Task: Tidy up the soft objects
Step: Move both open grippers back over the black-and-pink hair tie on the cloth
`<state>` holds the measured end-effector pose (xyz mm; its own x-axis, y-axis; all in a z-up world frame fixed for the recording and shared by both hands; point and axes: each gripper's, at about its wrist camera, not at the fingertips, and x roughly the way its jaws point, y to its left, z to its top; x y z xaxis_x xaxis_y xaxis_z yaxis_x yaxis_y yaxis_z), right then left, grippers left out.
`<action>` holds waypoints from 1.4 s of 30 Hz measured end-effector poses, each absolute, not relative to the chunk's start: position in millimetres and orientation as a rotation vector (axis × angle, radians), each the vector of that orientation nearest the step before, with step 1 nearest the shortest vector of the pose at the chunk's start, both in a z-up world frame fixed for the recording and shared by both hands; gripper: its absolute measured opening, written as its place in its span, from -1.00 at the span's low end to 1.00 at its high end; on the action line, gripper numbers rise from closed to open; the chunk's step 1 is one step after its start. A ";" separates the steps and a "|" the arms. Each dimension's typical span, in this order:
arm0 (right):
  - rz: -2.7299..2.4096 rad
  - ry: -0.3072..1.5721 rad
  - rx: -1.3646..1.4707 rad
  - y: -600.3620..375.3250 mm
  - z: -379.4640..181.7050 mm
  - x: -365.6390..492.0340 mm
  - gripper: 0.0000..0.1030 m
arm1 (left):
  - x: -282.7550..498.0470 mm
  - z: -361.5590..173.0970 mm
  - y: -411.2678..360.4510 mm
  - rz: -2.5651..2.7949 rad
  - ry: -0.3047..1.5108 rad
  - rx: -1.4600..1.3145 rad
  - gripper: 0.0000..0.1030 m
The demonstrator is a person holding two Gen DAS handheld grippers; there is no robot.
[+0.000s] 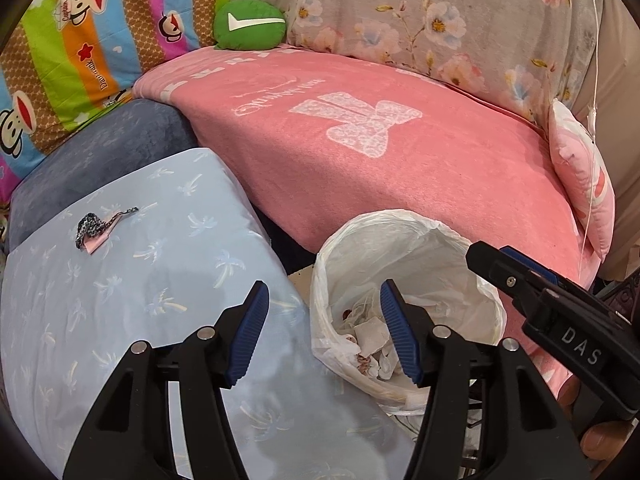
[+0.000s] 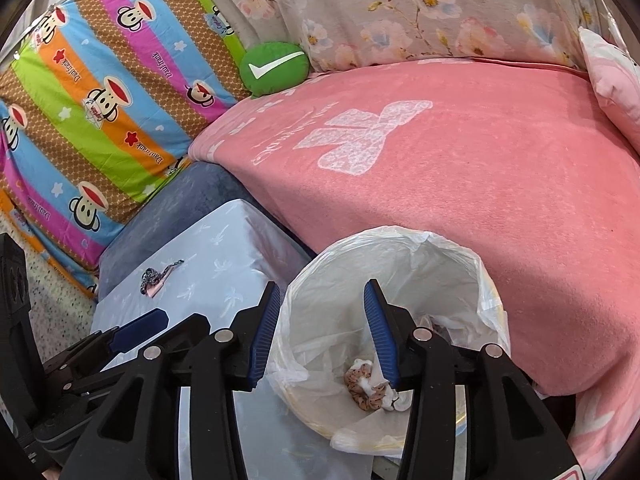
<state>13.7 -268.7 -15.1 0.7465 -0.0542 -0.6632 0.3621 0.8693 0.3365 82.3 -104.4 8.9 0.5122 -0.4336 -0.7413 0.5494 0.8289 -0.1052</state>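
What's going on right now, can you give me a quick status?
Left gripper and right gripper open, empty, above lined bin. Scrunchie in bin. Patterned hair tie on blue cushion. Nothing blocking.

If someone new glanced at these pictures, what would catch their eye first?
Probably the big pink blanket spread across the bed, with the round green cushion at its far corner beside the striped monkey-print pillow. In front stands a white-lined bin holding a scrunchie, both open grippers above it.
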 end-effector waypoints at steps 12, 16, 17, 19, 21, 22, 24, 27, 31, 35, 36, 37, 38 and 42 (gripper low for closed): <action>-0.184 0.720 0.422 -230.7 -12.4 35.3 -0.15 | 94.9 6.9 -67.9 -0.542 0.853 0.095 0.08; -0.162 0.731 0.403 -215.3 -12.7 44.5 -0.15 | 100.4 4.5 -52.9 -0.517 0.859 0.074 0.08; -0.156 0.734 0.398 -210.8 -12.8 47.1 -0.15 | 101.9 4.2 -48.7 -0.512 0.861 0.069 0.08; -0.143 0.740 0.389 -201.6 -13.3 52.7 -0.15 | 105.6 2.5 -40.0 -0.498 0.865 0.057 0.08; -0.128 0.748 0.378 -192.2 -14.1 58.1 -0.15 | 108.4 1.5 -31.1 -0.484 0.867 0.045 0.08; -0.121 0.751 0.373 -188.0 -14.5 61.0 -0.15 | 110.3 0.8 -26.5 -0.476 0.869 0.039 0.08; -0.107 0.759 0.361 -177.9 -15.5 66.8 -0.15 | 113.0 -0.3 -17.9 -0.461 0.872 0.025 0.08; -0.081 0.773 0.345 -161.2 -18.4 77.1 -0.15 | 119.5 -3.0 -2.0 -0.433 0.880 -0.001 0.08; -0.052 0.791 0.327 -140.4 -22.9 90.8 -0.15 | 127.3 -7.5 17.9 -0.396 0.888 -0.026 0.08; -0.020 0.809 0.305 -118.9 -27.2 108.3 -0.15 | 137.8 -13.5 39.8 -0.357 0.900 -0.054 0.08; -0.011 0.813 0.299 -112.7 -28.5 113.6 -0.15 | 141.2 -15.4 46.2 -0.346 0.904 -0.061 0.08; -0.004 0.817 0.294 -107.9 -29.6 117.8 -0.15 | 143.9 -16.7 51.1 -0.337 0.906 -0.065 0.08; 0.004 0.821 0.288 -102.2 -31.0 123.2 -0.15 | 147.5 -18.5 57.2 -0.324 0.909 -0.071 0.08; 0.037 0.839 0.270 -80.9 -37.8 146.7 -0.15 | 165.0 -25.0 84.7 -0.268 0.918 -0.097 0.22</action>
<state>146.7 -80.9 -37.8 0.6699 0.1381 -0.7295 0.0741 0.9652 0.2508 165.0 84.7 -25.0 0.5768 -0.2695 -0.7711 0.1871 0.9625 -0.1965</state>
